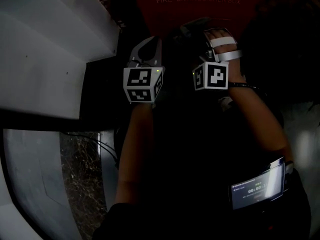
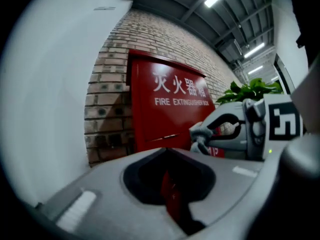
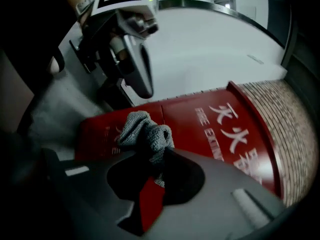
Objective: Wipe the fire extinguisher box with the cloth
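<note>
Brick wall, box ("FIRE EXTINGUISHER BOX")

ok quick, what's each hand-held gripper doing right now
Left hand-held gripper: closed, nothing in it.
Right hand-held gripper: closed on the grey cloth.

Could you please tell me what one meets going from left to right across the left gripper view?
White wall → brick wall → red fire extinguisher box → right tongs, shut on the cloth.
</note>
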`<state>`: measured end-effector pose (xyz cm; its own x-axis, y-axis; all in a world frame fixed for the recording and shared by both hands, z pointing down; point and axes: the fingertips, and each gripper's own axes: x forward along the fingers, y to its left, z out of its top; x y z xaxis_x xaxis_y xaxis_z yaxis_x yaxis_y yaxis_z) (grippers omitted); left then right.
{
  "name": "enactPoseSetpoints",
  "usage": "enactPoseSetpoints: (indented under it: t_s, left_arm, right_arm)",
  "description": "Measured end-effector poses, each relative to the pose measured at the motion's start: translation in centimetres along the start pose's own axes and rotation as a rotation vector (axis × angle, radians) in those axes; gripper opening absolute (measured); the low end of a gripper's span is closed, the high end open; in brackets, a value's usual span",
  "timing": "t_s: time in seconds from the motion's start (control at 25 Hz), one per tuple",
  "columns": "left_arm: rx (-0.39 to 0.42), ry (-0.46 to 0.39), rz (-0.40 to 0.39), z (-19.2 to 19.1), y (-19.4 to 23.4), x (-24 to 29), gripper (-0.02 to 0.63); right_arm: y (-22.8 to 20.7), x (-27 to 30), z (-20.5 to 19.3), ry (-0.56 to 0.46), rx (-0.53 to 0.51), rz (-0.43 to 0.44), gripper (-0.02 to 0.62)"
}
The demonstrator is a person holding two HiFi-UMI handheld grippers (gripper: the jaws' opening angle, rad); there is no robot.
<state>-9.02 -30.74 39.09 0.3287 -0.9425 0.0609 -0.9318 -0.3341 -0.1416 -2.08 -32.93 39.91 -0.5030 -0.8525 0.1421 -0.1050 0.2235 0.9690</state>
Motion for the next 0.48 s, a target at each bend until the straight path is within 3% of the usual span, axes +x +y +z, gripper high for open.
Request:
enactPoseSetpoints:
  t_s: [0.24,0.48]
  left_arm:
    - [-0.092,-0.071,0.125,0.9,6.1,-2.7,0.003]
    - [-0.203,-0.081,0.126,-0.6,7.0,-1.9,0.003]
  right_arm:
    - [1.6,3.6,7.0,-0.055,-0.009,0.042,0.040]
    - [2.2,6.3,8.8,-0.049,-0.022,0.074,0.040]
